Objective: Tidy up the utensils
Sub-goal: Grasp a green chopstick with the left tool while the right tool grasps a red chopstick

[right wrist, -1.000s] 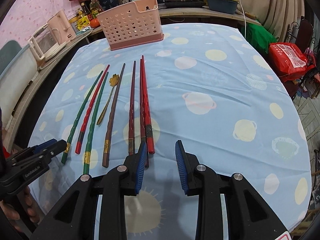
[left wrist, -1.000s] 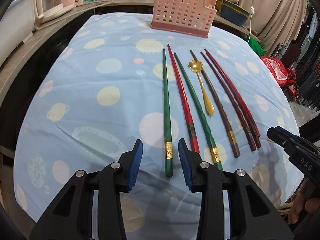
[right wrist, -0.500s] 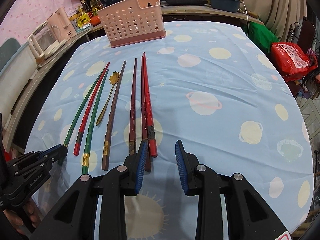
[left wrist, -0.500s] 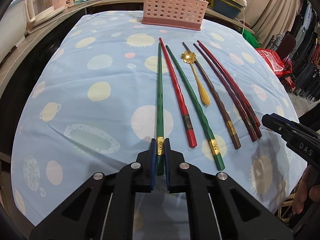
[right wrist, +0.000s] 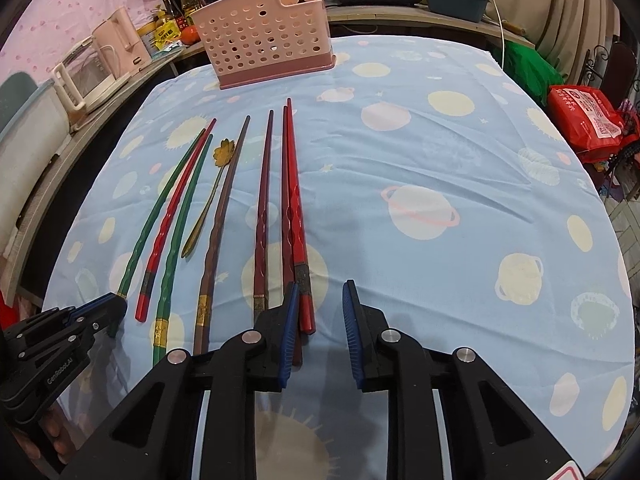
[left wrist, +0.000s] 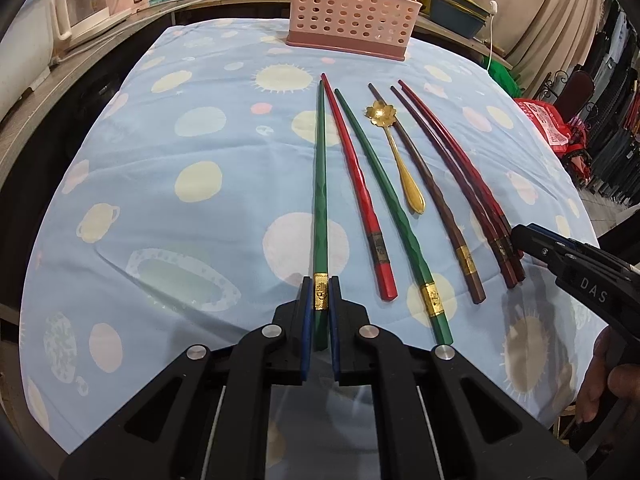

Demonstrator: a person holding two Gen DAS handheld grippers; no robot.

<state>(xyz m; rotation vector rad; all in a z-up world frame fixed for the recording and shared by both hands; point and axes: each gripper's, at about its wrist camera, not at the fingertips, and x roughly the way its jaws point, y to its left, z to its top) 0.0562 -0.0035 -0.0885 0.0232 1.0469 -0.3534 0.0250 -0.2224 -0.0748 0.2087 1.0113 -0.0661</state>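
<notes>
Several chopsticks and a gold spoon [left wrist: 394, 152] lie side by side on the blue cloth. My left gripper [left wrist: 320, 284] is shut on the near end of the leftmost green chopstick [left wrist: 320, 184], at its gold band; the stick still rests on the cloth. My right gripper [right wrist: 320, 292] is at the right end of the row, its jaws closing. The near end of the bright red chopstick [right wrist: 296, 216] lies between them beside the left pad, and the pads do not press it. A dark red chopstick [right wrist: 285, 200] runs under the left finger [right wrist: 289, 320].
A pink perforated utensil basket [left wrist: 352, 4] stands empty at the table's far edge. A second green chopstick [left wrist: 384, 200], a red one [left wrist: 352, 168] and a brown one [left wrist: 432, 184] lie between the grippers. A counter with appliances runs along the left; a red bag [right wrist: 584, 120] sits off the right edge.
My left gripper went from open around the green chopstick's end to shut on it half a second ago, and has held since. The right gripper's jaws have narrowed a little.
</notes>
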